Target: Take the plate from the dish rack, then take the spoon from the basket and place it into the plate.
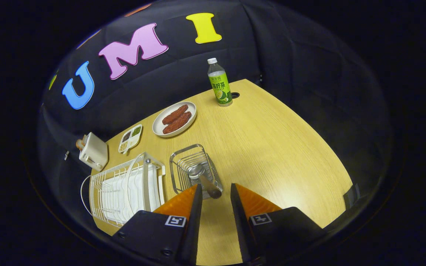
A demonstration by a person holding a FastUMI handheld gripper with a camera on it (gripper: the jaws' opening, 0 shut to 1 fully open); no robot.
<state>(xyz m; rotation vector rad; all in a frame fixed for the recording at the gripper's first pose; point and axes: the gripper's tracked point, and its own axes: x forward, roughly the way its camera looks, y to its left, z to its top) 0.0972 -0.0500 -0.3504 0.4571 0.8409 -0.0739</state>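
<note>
Steel spoon (203, 180) upright in wire basket (194, 168).

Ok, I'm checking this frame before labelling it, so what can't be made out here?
All in the gripper view:
- Spoon in the wire basket: its handle end is partly covered by the gripper, whose jaws stand open.
- Plate in the dish rack: seen through the wires, its lower edge hidden by the gripper body.
- Small divided dish: contents too small to identify.
- White appliance beside the rack: type unclear.
</note>
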